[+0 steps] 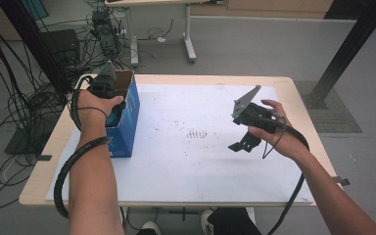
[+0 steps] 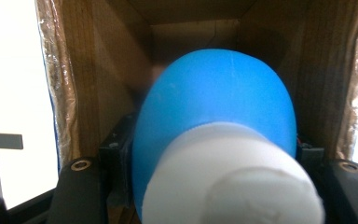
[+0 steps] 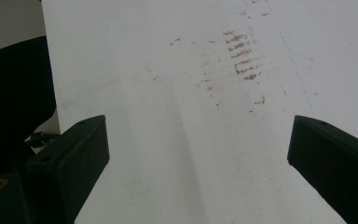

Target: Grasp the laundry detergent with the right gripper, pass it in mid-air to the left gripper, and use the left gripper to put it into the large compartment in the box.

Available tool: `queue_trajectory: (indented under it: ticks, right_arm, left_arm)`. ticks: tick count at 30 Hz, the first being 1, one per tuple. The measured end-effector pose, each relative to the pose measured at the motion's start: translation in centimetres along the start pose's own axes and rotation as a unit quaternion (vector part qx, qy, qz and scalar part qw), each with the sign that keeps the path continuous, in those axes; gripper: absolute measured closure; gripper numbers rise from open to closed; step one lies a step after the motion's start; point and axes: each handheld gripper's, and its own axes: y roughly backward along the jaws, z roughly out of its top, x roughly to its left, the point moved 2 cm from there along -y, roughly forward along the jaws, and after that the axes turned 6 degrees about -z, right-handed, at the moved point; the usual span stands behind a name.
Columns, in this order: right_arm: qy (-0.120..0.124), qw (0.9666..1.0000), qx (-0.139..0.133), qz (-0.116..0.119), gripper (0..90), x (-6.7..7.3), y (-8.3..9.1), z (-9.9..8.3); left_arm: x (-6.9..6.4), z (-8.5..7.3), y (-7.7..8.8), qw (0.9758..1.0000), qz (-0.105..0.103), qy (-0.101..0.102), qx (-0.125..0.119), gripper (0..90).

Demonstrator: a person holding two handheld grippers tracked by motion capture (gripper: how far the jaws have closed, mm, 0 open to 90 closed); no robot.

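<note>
The left gripper [image 1: 108, 90] sits at the open top of the blue cardboard box [image 1: 127, 117], which stands at the bench's [image 1: 186, 166] left edge. In the left gripper view its fingers [image 2: 81, 186] are clamped on either side of a blue and white rounded object [image 2: 214, 140], held in the mouth of the box with the brown inner walls all around it. The step in hand looks like lowering this object into the box, though lifting it out cannot be ruled out. The right gripper [image 1: 242, 142] hovers well to the right of the box, over the stained white sheet [image 1: 200, 132], its fingers [image 3: 74, 158] spread wide and holding nothing. Next, judging from this, the left hand must keep the object centred between the box walls and go straight down, spreading the fingers only once it rests inside
</note>
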Motion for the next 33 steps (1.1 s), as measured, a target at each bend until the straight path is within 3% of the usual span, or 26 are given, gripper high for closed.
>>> queue_trajectory:
  ticks: [33]
  right_arm:
    - [0.002,1.0,0.002,-0.001,5.6,0.06,0.2,0.05]
  left_arm:
    - [-0.1,-0.14,-0.01,1.0,0.003,0.001,-0.009,36.1]
